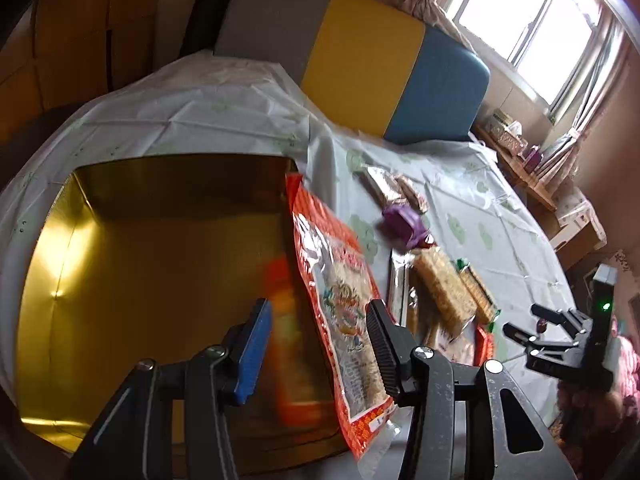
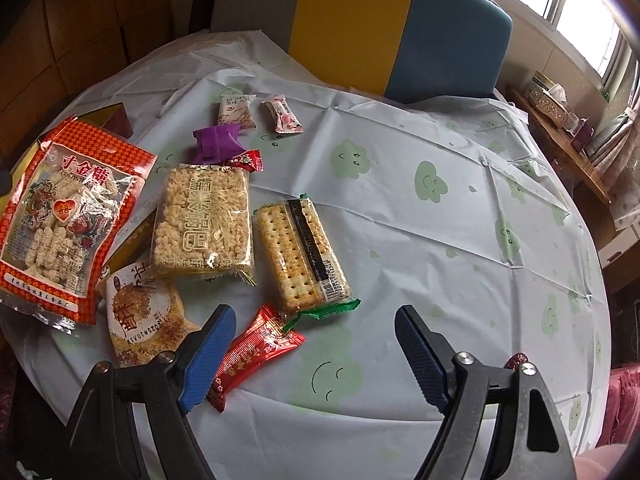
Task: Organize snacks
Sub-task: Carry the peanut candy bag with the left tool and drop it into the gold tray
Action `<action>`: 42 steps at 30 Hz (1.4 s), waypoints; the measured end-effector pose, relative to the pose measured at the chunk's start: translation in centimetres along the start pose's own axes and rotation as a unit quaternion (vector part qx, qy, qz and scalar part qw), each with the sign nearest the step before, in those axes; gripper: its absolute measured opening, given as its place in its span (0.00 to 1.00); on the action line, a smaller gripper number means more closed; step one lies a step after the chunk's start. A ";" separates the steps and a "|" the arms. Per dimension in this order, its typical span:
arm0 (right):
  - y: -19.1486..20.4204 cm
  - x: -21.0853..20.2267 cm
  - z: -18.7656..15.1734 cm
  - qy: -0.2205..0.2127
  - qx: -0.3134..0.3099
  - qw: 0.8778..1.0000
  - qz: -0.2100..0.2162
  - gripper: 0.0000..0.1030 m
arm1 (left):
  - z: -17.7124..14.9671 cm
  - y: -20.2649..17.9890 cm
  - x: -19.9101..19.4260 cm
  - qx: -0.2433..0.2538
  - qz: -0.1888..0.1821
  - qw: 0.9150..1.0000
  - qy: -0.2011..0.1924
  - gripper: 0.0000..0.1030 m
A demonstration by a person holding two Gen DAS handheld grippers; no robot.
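My left gripper (image 1: pixel 318 320) is open above a gold tin box (image 1: pixel 72 240). A big red-and-clear candy bag (image 1: pixel 340 292) stands on edge between its fingers, leaning on the box's right wall, not clamped. My right gripper (image 2: pixel 316 336) is open and empty above the table, also seen in the left wrist view (image 1: pixel 524 322). In the right wrist view the same bag (image 2: pixel 66 216) lies at the left, with a puffed rice pack (image 2: pixel 204 220), a cracker pack (image 2: pixel 300 252), a small red packet (image 2: pixel 256 352) by the left finger, and a round cake packet (image 2: pixel 144 312).
Small sweets lie farther back: a purple wrapper (image 2: pixel 216 142), a white packet (image 2: pixel 236 112), a pink one (image 2: pixel 282 116). The round table carries a pale cloth with green clouds (image 2: pixel 440 220). A grey, yellow and blue chair back (image 2: pixel 400 24) stands behind it. A wooden shelf (image 2: pixel 560 140) is at right.
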State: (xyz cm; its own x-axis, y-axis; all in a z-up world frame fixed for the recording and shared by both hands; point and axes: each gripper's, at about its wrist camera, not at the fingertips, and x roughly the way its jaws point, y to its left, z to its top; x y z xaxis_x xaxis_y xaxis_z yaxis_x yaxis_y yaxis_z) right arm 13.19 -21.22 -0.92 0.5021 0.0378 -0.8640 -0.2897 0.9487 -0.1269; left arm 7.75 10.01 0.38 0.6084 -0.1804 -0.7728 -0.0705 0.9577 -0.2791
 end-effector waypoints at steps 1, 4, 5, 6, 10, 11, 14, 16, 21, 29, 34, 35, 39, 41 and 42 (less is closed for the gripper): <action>0.0 0.0 0.0 0.001 0.001 1.000 0.000 0.81 | -0.1 -0.1 0.5 0.003 0.005 1.000 0.002 0.48; -0.1 -0.1 0.1 -0.004 0.001 1.000 -0.001 0.81 | -0.3 0.3 2.1 -0.004 -0.022 1.000 0.019 0.20; -0.1 -0.2 0.1 -0.006 0.001 1.000 0.000 0.81 | -0.2 0.3 2.5 -0.004 -0.037 0.999 0.024 0.13; -0.1 -0.3 0.1 -0.008 0.001 1.000 0.000 0.81 | -0.2 0.2 2.6 -0.002 -0.047 0.999 0.020 0.04; 0.0 -0.5 0.2 -0.014 0.000 1.000 -0.003 0.81 | 0.0 -1.6 1.6 0.022 -0.042 0.999 -0.009 0.00; 0.0 -0.6 0.2 -0.016 -0.001 1.000 -0.003 0.81 | 0.2 -2.0 1.3 0.024 -0.048 0.998 -0.015 0.00; 0.0 -0.7 0.2 -0.019 -0.001 1.000 -0.006 0.81 | 1.7 -3.3 -0.1 0.025 -0.067 0.997 -0.040 0.00; -0.1 -0.7 0.2 -0.020 0.000 1.000 -0.007 0.81 | 3.3 -3.7 -1.5 0.015 -0.079 0.995 -0.062 0.00; -0.4 -0.9 0.3 -0.025 0.004 1.000 -0.010 0.81 | 6.2 -2.4 -6.0 -0.005 -0.084 0.989 -0.120 0.00; -0.2 -0.7 0.2 -0.023 0.002 1.000 -0.009 0.81 | 6.8 4.5 -6.3 -0.054 0.031 0.991 -0.122 0.00; -0.3 -0.7 0.2 -0.020 0.006 1.000 -0.008 0.81 | 4.4 8.1 -1.7 -0.078 0.113 0.989 -0.054 0.04; -0.3 -0.6 0.2 -0.019 0.007 1.000 -0.008 0.81 | 4.0 8.3 -1.5 -0.079 0.115 0.989 -0.054 0.05; -0.4 -0.4 0.2 -0.014 0.010 1.000 -0.007 0.81 | 3.2 8.8 -1.4 -0.074 0.126 0.987 -0.061 0.10; -0.4 -0.3 0.2 -0.013 0.009 1.000 -0.002 0.81 | 3.0 8.3 -1.4 -0.068 0.125 0.988 -0.063 0.10; -0.3 -0.4 0.2 -0.013 0.008 1.000 0.004 0.81 | 2.9 8.1 -1.6 -0.065 0.123 0.988 -0.064 0.11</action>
State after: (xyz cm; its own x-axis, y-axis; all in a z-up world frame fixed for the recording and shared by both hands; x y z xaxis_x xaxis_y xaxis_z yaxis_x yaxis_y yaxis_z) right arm 13.23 -21.48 -0.47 0.5213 0.0535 -0.8517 -0.2812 0.9531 -0.1122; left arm 8.53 18.66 0.99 0.6547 0.0929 -0.7501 -0.3244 0.9309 -0.1679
